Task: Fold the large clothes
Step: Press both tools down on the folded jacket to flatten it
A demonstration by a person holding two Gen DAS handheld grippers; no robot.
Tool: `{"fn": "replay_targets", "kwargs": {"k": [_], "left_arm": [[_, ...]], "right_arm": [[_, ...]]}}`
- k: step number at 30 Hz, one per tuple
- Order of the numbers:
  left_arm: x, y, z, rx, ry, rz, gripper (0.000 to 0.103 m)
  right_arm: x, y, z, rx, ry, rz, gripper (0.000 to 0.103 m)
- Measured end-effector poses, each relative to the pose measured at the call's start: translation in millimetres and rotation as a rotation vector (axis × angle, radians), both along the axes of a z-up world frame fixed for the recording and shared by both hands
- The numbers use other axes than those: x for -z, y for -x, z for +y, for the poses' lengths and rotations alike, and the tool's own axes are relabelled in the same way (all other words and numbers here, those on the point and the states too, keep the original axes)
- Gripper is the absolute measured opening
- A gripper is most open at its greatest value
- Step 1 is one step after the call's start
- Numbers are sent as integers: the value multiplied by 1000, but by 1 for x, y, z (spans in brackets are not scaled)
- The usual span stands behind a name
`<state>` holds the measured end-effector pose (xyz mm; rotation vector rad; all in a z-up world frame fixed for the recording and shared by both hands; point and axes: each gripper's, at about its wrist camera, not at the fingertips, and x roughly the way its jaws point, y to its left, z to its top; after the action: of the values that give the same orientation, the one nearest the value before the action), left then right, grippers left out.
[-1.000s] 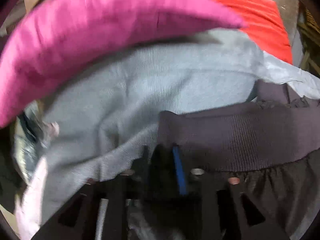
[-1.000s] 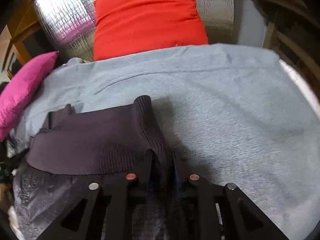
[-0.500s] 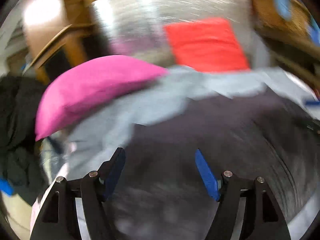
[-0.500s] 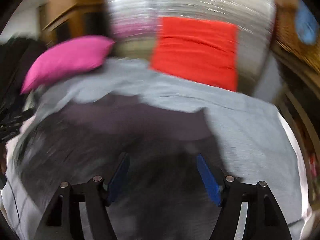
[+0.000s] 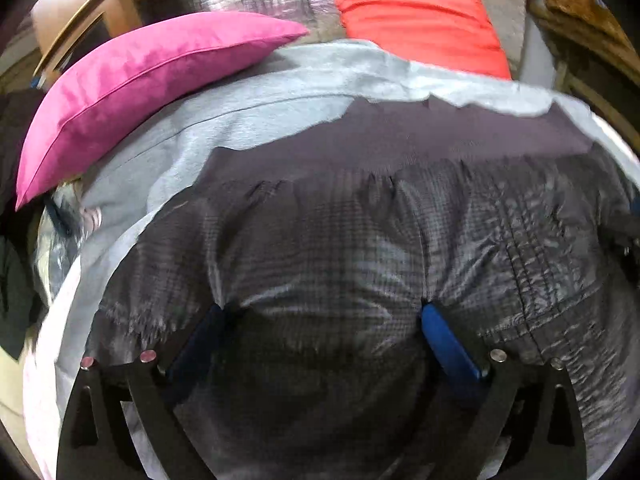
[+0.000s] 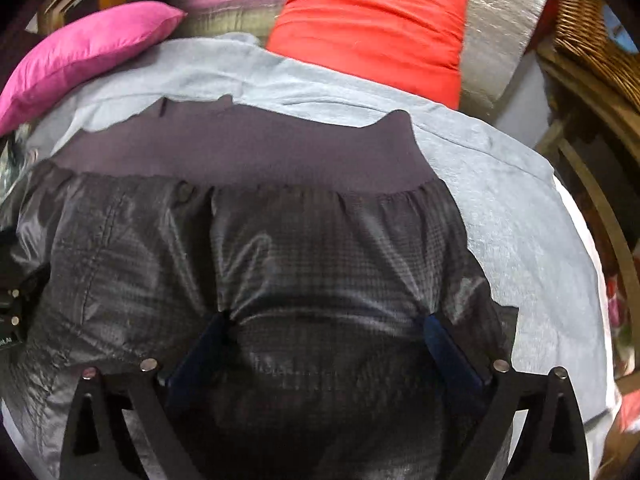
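Lying flat on a pale grey sheet, the dark jacket fills the lower part of both wrist views, its ribbed waistband on the far edge. In the left wrist view the left gripper stands over the shiny checked cloth; its jaws have just been opening and now stand wide, released, with cloth lying between and below the blue pads but not pinched. The right wrist view shows the right gripper in the same state, jaws just opened wide, the jacket beneath and nothing clasped.

Only the left view shows dark clothing heaped past the sheet's left edge; only the right view shows a wicker chair and the bare grey margin to the jacket's right. At that view's left edge a black part of the other gripper intrudes.

Beyond the waistband a strip of sheet stays uncovered. A pink cushion lies at its far left, a red cushion against a silver foil backing. Wooden furniture stands behind.
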<state>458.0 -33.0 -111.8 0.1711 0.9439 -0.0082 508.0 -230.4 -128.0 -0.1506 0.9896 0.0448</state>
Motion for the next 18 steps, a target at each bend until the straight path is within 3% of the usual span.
{"fn": "replay_targets", "kwargs": {"k": [2, 5, 9, 12, 14, 16, 18], "left_arm": [[-20, 21, 6, -1, 13, -72, 99], [-45, 58, 5, 11, -5, -212, 99], [-50, 100, 1, 11, 7, -265, 99], [-25, 105, -6, 23, -9, -215, 99], [-1, 98, -12, 24, -61, -149, 99], [14, 93, -9, 7, -30, -87, 100], [19, 90, -2, -20, 1, -67, 102]], "right_arm": [[-12, 11, -5, 29, -18, -33, 100], [-45, 48, -6, 25, -72, -166, 100], [-59, 107, 8, -27, -147, -223, 100], [-42, 134, 33, -84, -88, -218, 100], [-21, 126, 36, -85, -22, -186, 100], [3, 113, 34, -50, 11, -138, 100], [9, 109, 24, -19, 9, -133, 100]]}}
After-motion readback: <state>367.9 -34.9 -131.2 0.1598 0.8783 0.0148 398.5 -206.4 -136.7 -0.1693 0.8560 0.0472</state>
